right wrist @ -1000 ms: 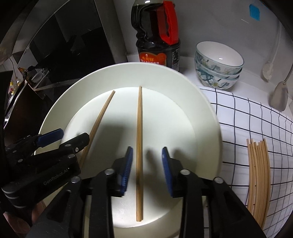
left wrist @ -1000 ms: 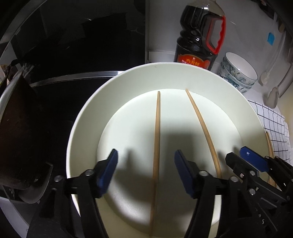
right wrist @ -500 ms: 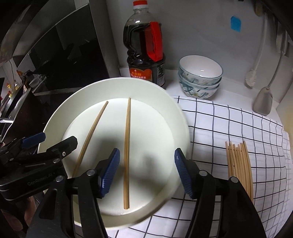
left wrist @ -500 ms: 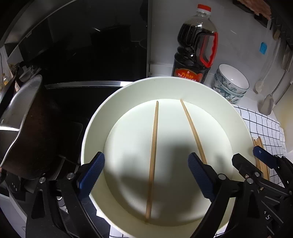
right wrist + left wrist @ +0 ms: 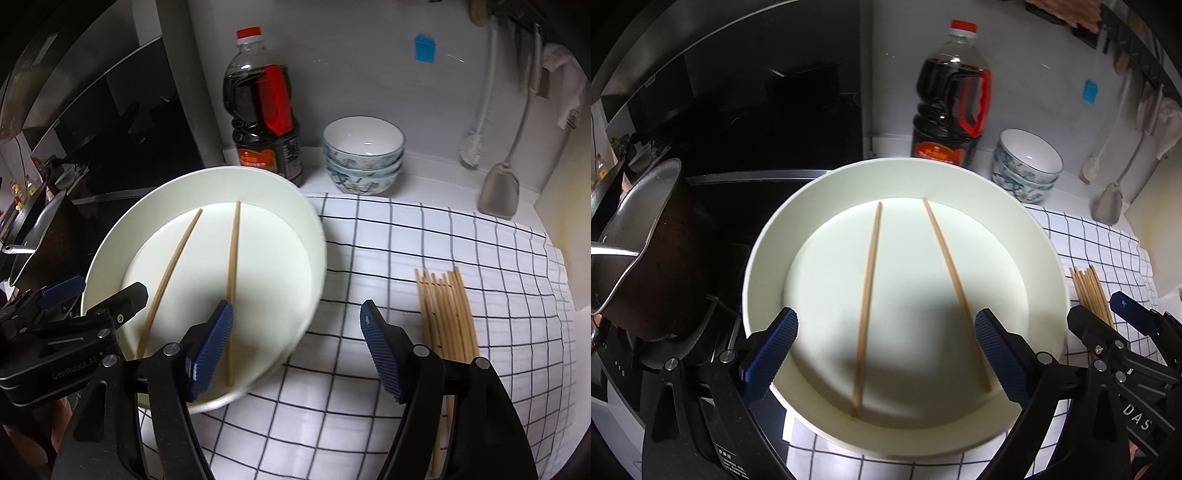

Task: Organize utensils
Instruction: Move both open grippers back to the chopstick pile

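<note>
I could not read the soy sauce bottle's [image 5: 263,110] label. My right finger pad [image 5: 212,350] covered part of one chopstick [image 5: 232,291]. The chopstick bundle's [image 5: 448,325] near ends ran behind my gripper, and the pan [image 5: 639,258] was cut off at the frame's left.

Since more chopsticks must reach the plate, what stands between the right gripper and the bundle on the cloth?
Nothing visible: the bundle of chopsticks lies uncovered on the checked cloth, beside the opening, empty right gripper.
</note>
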